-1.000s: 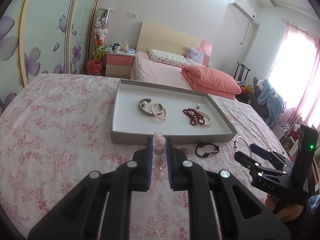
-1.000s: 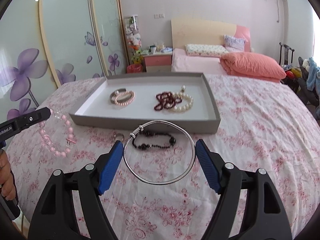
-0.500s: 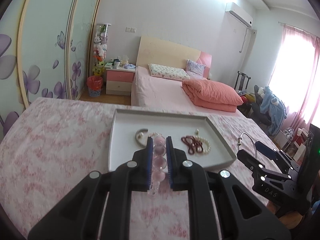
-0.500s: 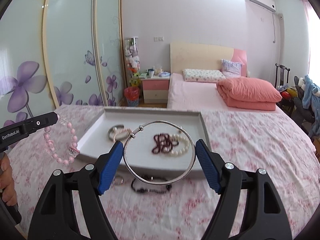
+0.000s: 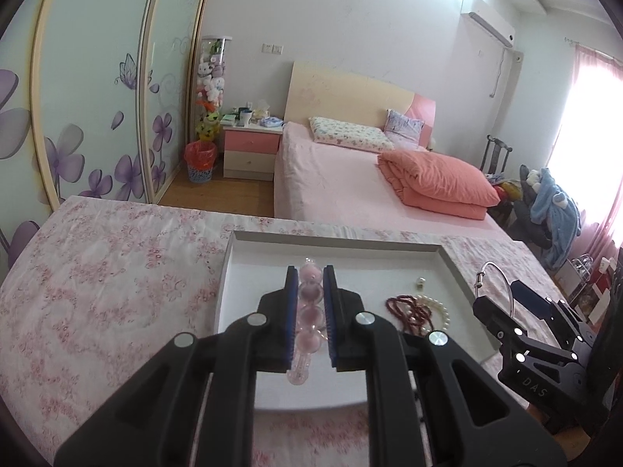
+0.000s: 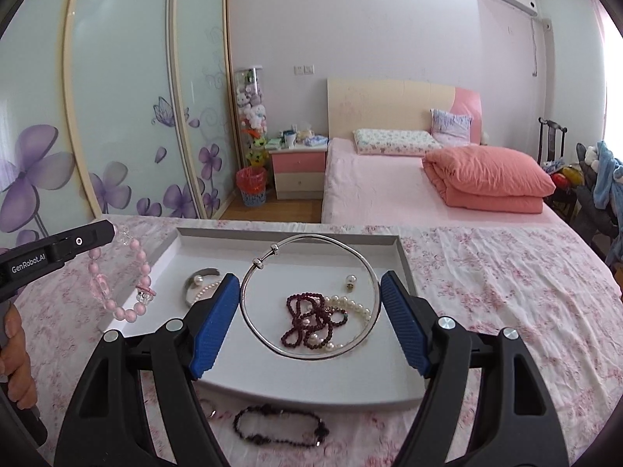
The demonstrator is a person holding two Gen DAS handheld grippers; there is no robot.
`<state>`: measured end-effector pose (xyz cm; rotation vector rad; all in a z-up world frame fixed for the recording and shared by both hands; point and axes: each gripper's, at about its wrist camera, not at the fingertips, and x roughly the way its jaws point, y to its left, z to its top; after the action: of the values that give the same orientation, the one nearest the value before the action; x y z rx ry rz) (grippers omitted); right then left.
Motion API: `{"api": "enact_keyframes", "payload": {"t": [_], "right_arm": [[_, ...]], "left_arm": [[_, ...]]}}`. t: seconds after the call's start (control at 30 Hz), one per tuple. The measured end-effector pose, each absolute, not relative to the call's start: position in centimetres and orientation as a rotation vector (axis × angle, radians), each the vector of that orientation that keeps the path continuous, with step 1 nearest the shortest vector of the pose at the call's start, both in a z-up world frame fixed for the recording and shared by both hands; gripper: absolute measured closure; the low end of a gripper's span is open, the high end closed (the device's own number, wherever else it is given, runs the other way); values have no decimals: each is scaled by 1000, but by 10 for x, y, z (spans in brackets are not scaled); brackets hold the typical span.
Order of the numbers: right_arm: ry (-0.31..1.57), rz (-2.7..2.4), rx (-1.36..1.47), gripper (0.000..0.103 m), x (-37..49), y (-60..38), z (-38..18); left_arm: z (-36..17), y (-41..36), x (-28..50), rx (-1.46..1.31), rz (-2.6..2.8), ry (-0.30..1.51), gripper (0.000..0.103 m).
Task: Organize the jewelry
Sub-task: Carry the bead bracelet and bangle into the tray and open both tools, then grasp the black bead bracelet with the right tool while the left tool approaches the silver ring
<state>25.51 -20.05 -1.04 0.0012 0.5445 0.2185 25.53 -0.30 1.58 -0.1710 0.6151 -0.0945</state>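
Observation:
My left gripper (image 5: 307, 313) is shut on a pink bead bracelet (image 5: 309, 323), held over the near left part of the grey tray (image 5: 335, 242); the bracelet hangs from it in the right wrist view (image 6: 117, 276). My right gripper (image 6: 311, 315) is shut on a silver bangle (image 6: 309, 297), held above the tray (image 6: 288, 387). In the tray lie a dark red bead string (image 6: 307, 321), a white pearl bracelet (image 6: 350, 307), a pearl earring (image 6: 350, 281) and a silver cuff with a pearl bracelet (image 6: 200, 282).
A black bead bracelet (image 6: 280, 424) and a small ring (image 6: 210, 412) lie on the floral cloth (image 6: 506, 292) in front of the tray. Behind are a bed (image 6: 409, 190), a nightstand (image 6: 298, 167) and a sliding wardrobe (image 6: 117, 116).
Both grippers have risen and moved forward over the tray with their pieces. The black bracelet on the cloth now lies below and behind the right gripper.

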Motion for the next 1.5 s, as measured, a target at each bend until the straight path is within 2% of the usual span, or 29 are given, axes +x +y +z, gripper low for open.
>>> {"api": "enact_keyframes", "payload": {"t": [0.47, 0.57, 0.67, 1.07, 1.33, 1.5], "right_arm": [[687, 197, 16, 28, 301, -184, -48], [698, 204, 27, 24, 300, -182, -47], [686, 209, 22, 23, 299, -186, -45], [672, 214, 22, 29, 274, -195, -39], [678, 234, 6, 37, 241, -209, -35], [737, 238, -23, 49, 216, -219, -50]], "left_arm": [[-3, -7, 298, -168, -86, 657, 89], [-7, -8, 304, -181, -94, 669, 89], [-10, -5, 305, -201, -97, 669, 82], [-10, 12, 283, -228, -77, 677, 76], [-15, 13, 243, -209, -84, 685, 61], [-31, 12, 210, -171, -88, 715, 42]]}}
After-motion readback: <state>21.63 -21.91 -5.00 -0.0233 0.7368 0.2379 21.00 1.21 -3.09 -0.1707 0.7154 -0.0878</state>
